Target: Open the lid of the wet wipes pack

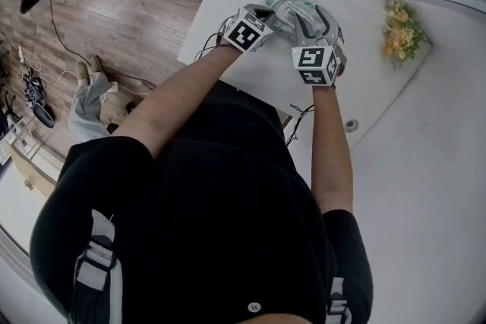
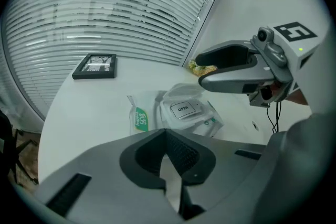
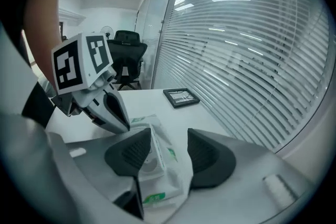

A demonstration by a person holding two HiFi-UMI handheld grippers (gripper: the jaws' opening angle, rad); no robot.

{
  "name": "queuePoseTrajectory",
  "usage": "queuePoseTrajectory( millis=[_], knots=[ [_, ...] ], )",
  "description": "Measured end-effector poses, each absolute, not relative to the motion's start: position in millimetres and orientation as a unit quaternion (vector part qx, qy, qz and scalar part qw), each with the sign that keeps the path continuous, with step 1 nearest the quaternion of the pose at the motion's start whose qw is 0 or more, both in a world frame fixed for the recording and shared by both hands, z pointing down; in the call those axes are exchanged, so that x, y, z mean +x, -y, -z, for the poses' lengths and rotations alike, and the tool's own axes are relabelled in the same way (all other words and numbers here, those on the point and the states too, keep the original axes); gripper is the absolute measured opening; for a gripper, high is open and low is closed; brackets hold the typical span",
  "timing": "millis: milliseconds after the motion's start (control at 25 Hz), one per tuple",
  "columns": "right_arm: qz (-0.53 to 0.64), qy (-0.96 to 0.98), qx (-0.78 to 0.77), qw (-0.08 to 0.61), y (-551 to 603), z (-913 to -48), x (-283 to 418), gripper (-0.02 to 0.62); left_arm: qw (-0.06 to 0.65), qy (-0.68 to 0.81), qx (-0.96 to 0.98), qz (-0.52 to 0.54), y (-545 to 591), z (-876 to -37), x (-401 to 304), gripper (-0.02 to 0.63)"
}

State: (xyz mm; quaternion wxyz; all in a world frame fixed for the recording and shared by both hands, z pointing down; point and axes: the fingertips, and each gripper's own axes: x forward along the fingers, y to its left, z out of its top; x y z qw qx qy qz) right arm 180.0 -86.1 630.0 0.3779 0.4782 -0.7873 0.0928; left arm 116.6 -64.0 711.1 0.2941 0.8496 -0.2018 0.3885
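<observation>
Lid (image 2: 182,109) reads "OPEN", green label (image 2: 140,119) illegible; pack (image 2: 208,119) lies just past clenched left gripper (image 2: 167,132), between right gripper's (image 3: 169,134) spread jaws, ungripped.

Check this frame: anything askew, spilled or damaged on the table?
Nothing stands out. The wet wipes pack lies flat on the table, wrapper merely crinkled, lid seemingly closed; picture frame and flowers sit neatly.

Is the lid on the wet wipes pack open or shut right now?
Appears shut: in the left gripper view the lid lies flat against the wet wipes pack, not hinged up.
</observation>
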Motion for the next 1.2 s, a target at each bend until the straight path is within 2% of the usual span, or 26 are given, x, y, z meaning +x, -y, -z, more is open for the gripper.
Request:
queuePoseTrajectory(
  millis=[80, 760, 1040, 1200],
  knots=[
    [-0.094, 0.784, 0.480, 0.383, 92.8, -629.2, 185.6, 0.238, 0.296, 0.200, 0.849, -0.389, 64.4, -710.6, 115.8, 0.005],
    [-0.131, 0.752, 0.480, 0.433, 114.6, -680.5, 227.5, 0.238, 0.281, 0.195, 0.862, -0.375, 63.3, -705.4, 116.7, 0.005],
    [-0.144, 0.751, 0.478, 0.433, 115.8, -687.9, 231.9, 0.238, 0.268, 0.204, 0.877, -0.343, 72.0, -678.9, 119.2, 0.005],
    [-0.143, 0.761, 0.484, 0.408, 114.8, -672.4, 230.4, 0.238, 0.267, 0.212, 0.881, -0.327, 73.1, -660.3, 116.8, 0.005]
  ],
)
